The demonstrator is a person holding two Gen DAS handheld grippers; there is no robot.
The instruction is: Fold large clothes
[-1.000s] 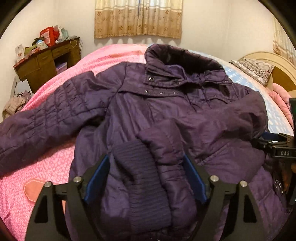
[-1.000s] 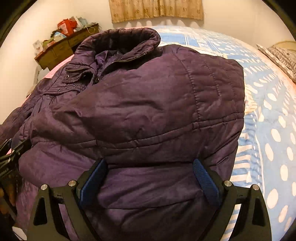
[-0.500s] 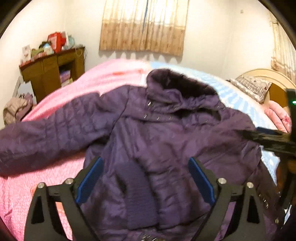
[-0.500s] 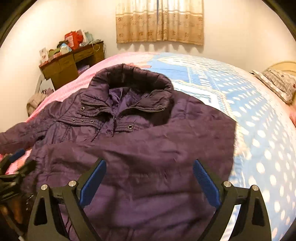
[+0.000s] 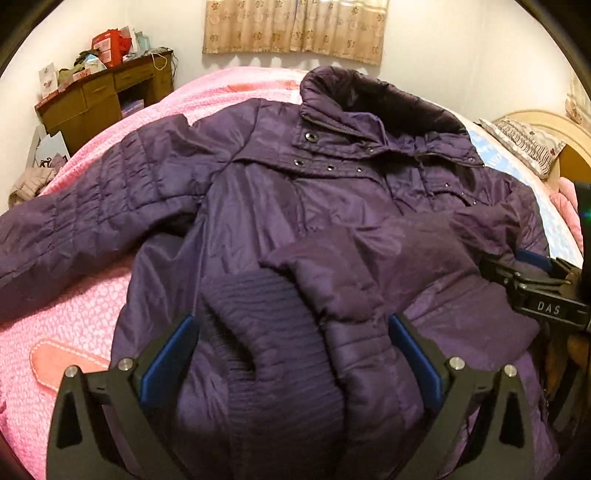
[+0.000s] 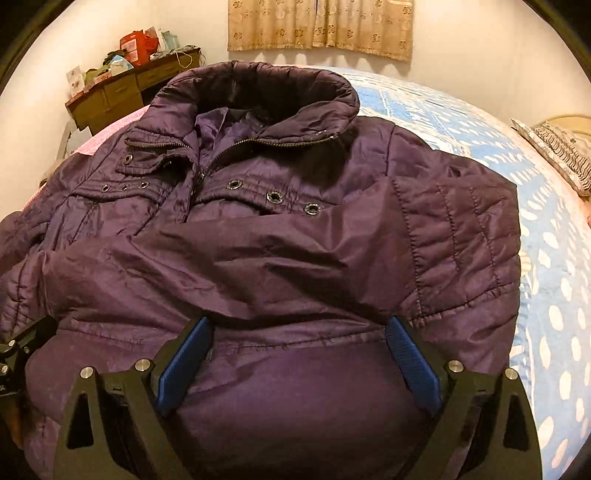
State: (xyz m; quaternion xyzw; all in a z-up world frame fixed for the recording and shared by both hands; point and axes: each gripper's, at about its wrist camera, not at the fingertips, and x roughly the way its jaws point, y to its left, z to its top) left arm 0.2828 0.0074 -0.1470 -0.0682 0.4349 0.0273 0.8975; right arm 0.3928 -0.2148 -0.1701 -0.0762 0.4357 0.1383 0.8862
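A dark purple padded jacket lies front up on the bed, collar toward the far wall. One sleeve is folded across its front, and its ribbed knit cuff lies between the wide-apart fingers of my left gripper, which is open. The other sleeve stretches out left over the pink cover. My right gripper hovers open over the jacket's lower front, below the folded sleeve. It also shows as the right gripper at the edge of the left wrist view.
The bed has a pink cover on the left half and a blue dotted sheet on the right. A cluttered wooden desk stands at the far left wall. A pillow and a headboard lie far right. Curtains hang behind.
My left jaws stand wider than a second ago. Both grippers drew back from the jacket half a second ago and have come in close over it again.
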